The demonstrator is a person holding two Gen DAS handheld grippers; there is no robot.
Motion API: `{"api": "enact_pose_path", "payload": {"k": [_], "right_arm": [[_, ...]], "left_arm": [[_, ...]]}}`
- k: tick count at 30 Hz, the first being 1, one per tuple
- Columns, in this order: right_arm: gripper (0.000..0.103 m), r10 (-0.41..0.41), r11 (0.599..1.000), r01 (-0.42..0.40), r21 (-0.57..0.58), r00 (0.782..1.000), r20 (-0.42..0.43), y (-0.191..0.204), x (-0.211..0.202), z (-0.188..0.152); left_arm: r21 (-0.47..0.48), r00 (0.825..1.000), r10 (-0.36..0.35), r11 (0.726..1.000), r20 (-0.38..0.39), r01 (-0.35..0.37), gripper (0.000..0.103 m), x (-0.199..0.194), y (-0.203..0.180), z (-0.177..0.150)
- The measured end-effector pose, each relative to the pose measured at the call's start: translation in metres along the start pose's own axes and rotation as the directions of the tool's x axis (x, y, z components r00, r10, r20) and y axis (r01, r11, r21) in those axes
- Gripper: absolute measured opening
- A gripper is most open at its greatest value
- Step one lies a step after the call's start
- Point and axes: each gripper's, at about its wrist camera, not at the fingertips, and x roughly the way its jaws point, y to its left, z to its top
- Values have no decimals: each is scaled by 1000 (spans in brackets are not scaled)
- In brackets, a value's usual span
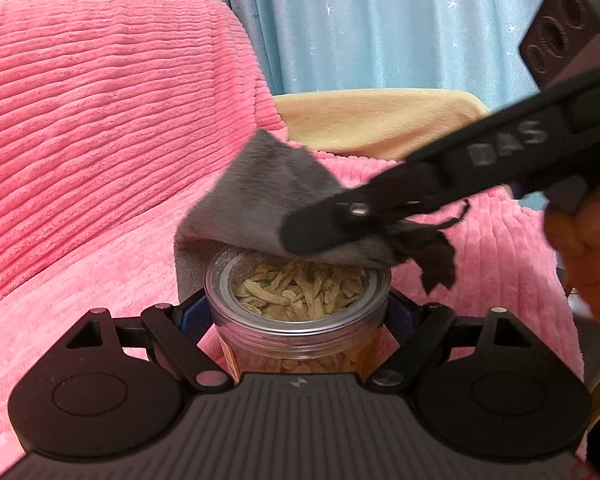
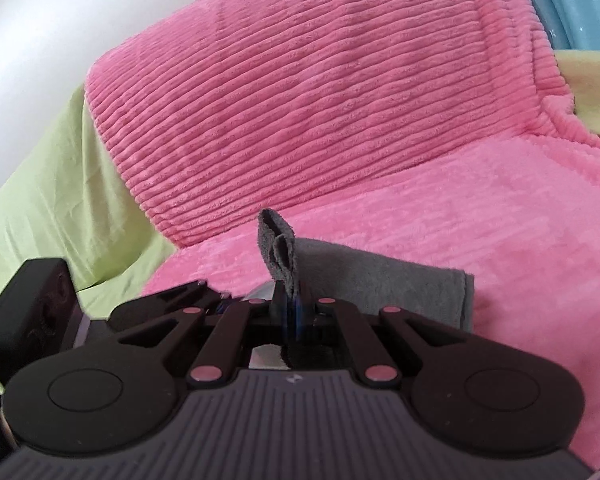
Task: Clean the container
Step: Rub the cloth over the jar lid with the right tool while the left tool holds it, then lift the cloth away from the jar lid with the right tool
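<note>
My left claw (image 1: pixel 300 312) clamps the jar (image 1: pixel 298 320) between its fingers, long axis upright, clear lid facing up | my right claw (image 2: pixel 290 316) pinches the grey cloth (image 1: pixel 260 196), pressed on the lid's far edge | pink blanket (image 1: pixel 100 120) behind.

A sofa draped in a pink ribbed blanket (image 2: pixel 340 100) fills most of both frames. At lower right of the right wrist view, a folded grey cloth (image 2: pixel 400 280) lies on its seat.

A ribbed pink blanket (image 2: pixel 320 92) drapes between a green sheet (image 2: pixel 60 200) and blue star-print curtain (image 1: pixel 380 24)
</note>
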Motion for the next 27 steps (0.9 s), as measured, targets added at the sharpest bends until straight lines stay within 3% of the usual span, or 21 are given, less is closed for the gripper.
{"api": "enact_pose_path", "payload": {"k": [5, 12, 16, 19, 23, 27], "right_arm": [[1, 59, 998, -58, 26, 997, -40, 3, -9, -7], [1, 203, 959, -191, 211, 978, -40, -10, 9, -9], [1, 221, 946, -207, 250, 975, -29, -11, 20, -8], [1, 207, 938, -200, 284, 978, 5, -16, 19, -7], [2, 146, 895, -183, 406, 982, 121, -45, 3, -8], [3, -48, 858, -73, 508, 974, 222, -79, -29, -5]], "left_arm": [[-2, 1000, -2, 1000, 0, 2, 85, 0, 0, 0], [-6, 1000, -1, 1000, -2, 1, 85, 1, 2, 0], [-18, 1000, 22, 1000, -7, -22, 85, 2, -15, 3], [-16, 999, 38, 999, -6, -38, 85, 3, -26, 4], [-43, 999, 40, 998, 7, -39, 85, 3, -22, 3], [-81, 999, 50, 995, 16, -49, 85, 4, -14, 2]]}}
